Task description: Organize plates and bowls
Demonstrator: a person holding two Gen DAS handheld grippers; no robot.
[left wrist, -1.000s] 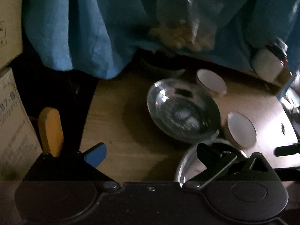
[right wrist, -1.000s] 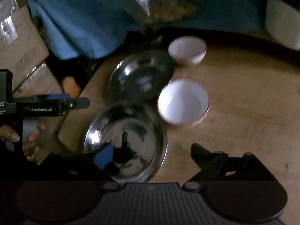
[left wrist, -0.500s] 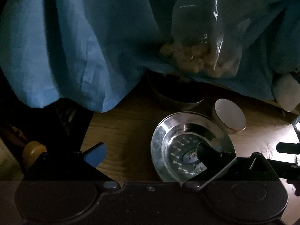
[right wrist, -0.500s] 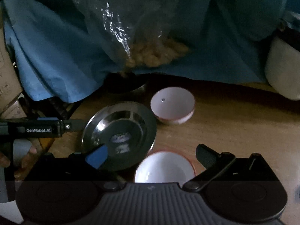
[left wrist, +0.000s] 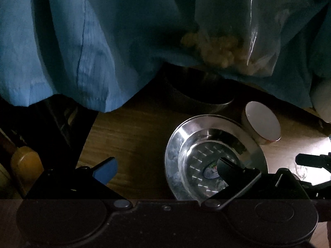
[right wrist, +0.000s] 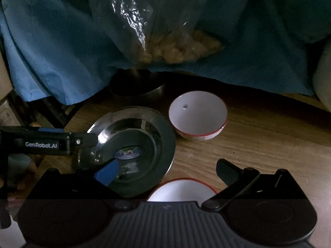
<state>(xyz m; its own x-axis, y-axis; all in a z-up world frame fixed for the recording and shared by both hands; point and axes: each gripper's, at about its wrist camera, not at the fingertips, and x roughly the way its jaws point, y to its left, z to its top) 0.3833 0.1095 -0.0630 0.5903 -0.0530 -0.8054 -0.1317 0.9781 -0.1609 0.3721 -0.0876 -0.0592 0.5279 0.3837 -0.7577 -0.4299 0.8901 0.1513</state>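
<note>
My left claw [right wrist: 86,142], at the left edge of the right view, reads "GenRobot.AI". Both claws gape, holding nothing; my right claw [right wrist: 165,170] hangs low in frame. The steel plate [right wrist: 134,146] sits centre on the bench [right wrist: 258,144], an unreadable sticker inside. Only the right view shows the second white bowl [right wrist: 182,190], bottom centre; the other bowl [right wrist: 197,115] sits upper right of the plate.

Bare wooden surface [right wrist: 258,144] lies open to the right of the steel plate [right wrist: 132,144] and below the far white bowl [right wrist: 197,115], wide enough for tongs to pass. At the back, hanging blue cloth [right wrist: 62,47] and a clear bag of food [right wrist: 175,45] droop over a dark metal bowl [right wrist: 136,86], closing that approach. A second white bowl [right wrist: 182,190] sits just beside the plate's near edge.
</note>
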